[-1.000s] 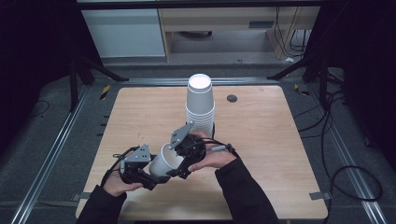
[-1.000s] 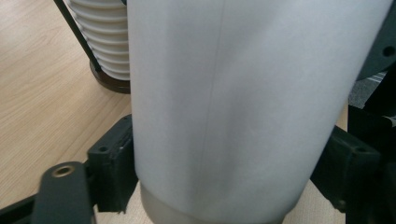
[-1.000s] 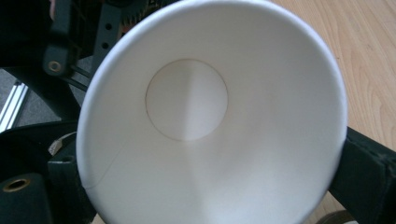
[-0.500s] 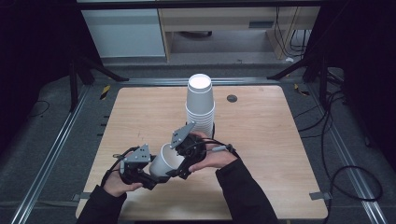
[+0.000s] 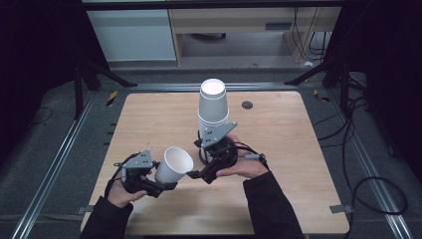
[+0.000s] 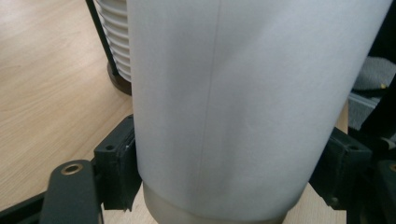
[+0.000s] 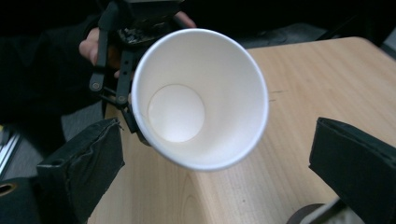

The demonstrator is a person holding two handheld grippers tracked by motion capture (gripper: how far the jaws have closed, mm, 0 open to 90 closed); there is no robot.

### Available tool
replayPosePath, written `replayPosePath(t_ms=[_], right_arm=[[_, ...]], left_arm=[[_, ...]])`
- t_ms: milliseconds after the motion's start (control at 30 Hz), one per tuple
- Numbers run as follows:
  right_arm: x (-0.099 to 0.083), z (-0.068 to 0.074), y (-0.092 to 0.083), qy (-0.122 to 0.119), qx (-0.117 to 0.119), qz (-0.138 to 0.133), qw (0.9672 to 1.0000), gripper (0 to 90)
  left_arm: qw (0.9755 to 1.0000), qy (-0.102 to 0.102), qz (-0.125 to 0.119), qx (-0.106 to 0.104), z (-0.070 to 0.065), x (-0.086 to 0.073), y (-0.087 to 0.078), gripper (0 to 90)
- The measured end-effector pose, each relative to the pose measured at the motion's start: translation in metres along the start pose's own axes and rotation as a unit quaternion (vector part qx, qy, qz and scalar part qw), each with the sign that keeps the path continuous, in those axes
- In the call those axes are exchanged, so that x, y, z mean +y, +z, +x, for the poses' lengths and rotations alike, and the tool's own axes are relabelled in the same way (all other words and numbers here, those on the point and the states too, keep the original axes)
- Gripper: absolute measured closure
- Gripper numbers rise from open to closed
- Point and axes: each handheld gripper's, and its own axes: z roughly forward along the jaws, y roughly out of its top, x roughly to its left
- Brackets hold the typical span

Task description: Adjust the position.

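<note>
left hand-held gripper (image 5: 166,185) – jaws clamped on the paper cup (image 5: 173,166) near its base, cup tilted above the worktop (image 5: 278,199) | right hand-held gripper (image 5: 195,175) – jaws spread wide, just beside the cup's rim, facing its mouth | cup stack (image 5: 213,107) behind

wood tabletop (image 5: 308,149) on metal frame rails (image 5: 64,144). 1 small dark round disc (image 5: 247,105) near far edge. Cables (image 5: 368,184) on floor right, white cabinet (image 5: 132,35) behind table.
</note>
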Motion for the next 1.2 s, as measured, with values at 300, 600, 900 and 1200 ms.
replayPosePath(t_ms=[300,600,900,1200], right_arm=[[-0.028,-0.003,-0.005,0.053,-0.021,-0.045,0.9974,3.6],[-0.037,0.001,0.013,0.077,0.006,-0.075,0.9942,4.1],[-0.031,0.004,0.026,0.083,0.026,-0.093,0.9919,4.2],[-0.028,0.007,0.038,0.080,0.038,-0.098,0.9913,5.0]], left_arm=[[0.9987,-0.015,-0.049,0.004,0.000,0.002,-0.003,22.4],[0.9976,-0.017,-0.067,-0.002,-0.003,0.004,-0.001,22.4],[0.9977,-0.006,-0.067,-0.003,-0.009,0.008,0.002,22.4],[0.9978,0.003,-0.067,0.002,-0.013,0.009,0.006,22.5]])
